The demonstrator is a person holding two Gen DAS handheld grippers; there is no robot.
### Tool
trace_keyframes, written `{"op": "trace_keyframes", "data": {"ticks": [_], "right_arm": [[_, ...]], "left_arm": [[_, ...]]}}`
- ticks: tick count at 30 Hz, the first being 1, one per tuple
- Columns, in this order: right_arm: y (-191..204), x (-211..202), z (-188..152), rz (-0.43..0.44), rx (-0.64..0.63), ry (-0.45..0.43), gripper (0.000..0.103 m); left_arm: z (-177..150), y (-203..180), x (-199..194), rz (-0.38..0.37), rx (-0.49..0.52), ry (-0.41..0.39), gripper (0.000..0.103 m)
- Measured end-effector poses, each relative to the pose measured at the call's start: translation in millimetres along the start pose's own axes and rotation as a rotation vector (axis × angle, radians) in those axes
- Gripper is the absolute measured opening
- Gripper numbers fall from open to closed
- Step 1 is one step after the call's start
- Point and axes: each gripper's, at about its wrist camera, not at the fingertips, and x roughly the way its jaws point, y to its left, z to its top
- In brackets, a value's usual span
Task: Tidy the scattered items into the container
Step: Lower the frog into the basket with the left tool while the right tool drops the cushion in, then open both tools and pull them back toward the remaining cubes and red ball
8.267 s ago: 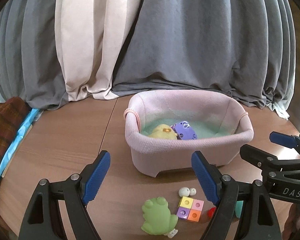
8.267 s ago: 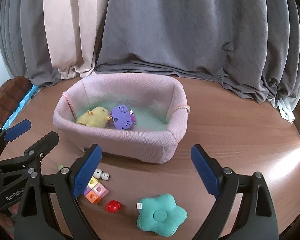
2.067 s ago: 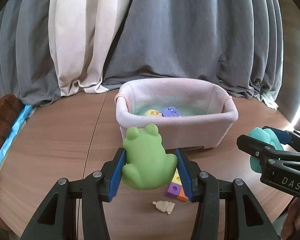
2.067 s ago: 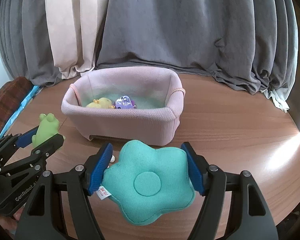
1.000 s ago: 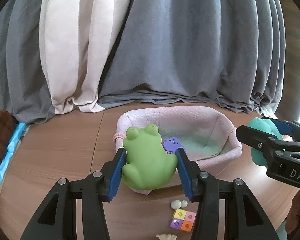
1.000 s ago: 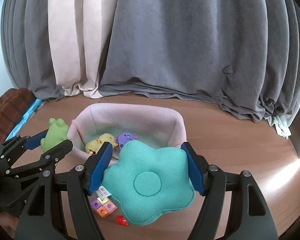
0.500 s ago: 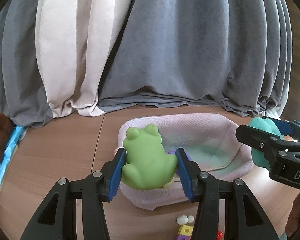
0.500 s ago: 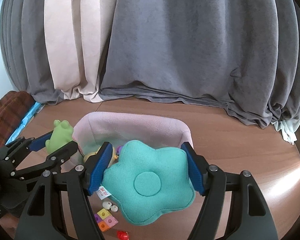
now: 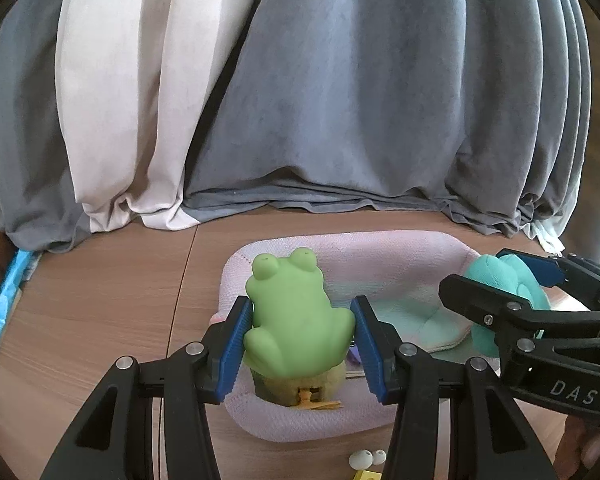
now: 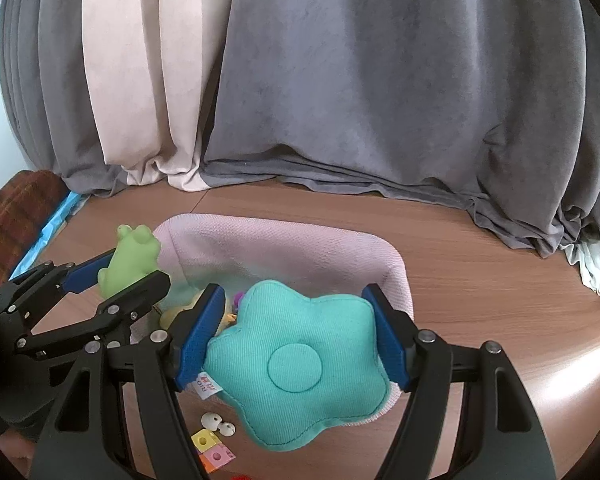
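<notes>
Left tongs (image 9: 300,334) narrowly spread, blue pads clamped on both flanks of green rubber frog toy (image 9: 294,320), held above the left end of the pink knitted fabric basket (image 9: 380,248). Right tongs (image 10: 296,332) set wider, gripping teal star-shaped plush cushion (image 10: 300,360) over the basket's near right rim. Inside the basket: yellow plush toy (image 9: 300,394) under the frog, purple toy mostly hidden. Wooden tabletop (image 10: 500,300) just in front of the basket carries two small white beads (image 10: 218,424) and a pastel block cluster (image 10: 212,450). Grey and cream curtains (image 9: 340,100) behind the basket.
</notes>
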Motion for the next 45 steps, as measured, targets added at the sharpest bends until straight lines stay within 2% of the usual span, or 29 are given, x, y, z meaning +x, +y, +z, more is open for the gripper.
{"op": "trace_keyframes", "data": {"ticks": [10,14,16,18,21,22,32,45], "right_arm": [[-3.0,8.7,-0.2,0.007,0.010,0.020,0.070],[-2.3,7.0,0.3,-0.006,0.002,0.011,0.074],[-3.9,6.4,0.1,-0.006,0.007,0.006,0.077],[-6.6,6.2,0.4,-0.008,0.018,0.006,0.082],[-12.2,5.9,1.0,-0.005,0.041,0.005,0.091],[-13.1,5.3,1.2,-0.004,0.044,0.002,0.092],[-11.0,-0.9,1.4,-0.024,0.040,-0.010,0.093],[-9.7,-19.0,-1.8,-0.030,0.044,-0.031,0.093]], "left_arm": [[1.3,-0.7,4.7,-0.001,0.013,0.016,0.047],[1.9,-2.3,1.2,0.031,0.030,0.000,0.048],[2.8,-0.9,-0.3,0.045,0.030,-0.003,0.054],[3.5,2.5,-1.1,0.064,0.022,-0.008,0.067],[4.5,9.4,-2.4,0.063,0.002,-0.012,0.080],[4.8,10.3,-2.9,0.066,0.001,-0.013,0.081],[4.6,8.4,-9.3,0.103,0.012,-0.024,0.086],[1.8,3.4,-27.5,0.112,0.022,-0.048,0.086]]}}
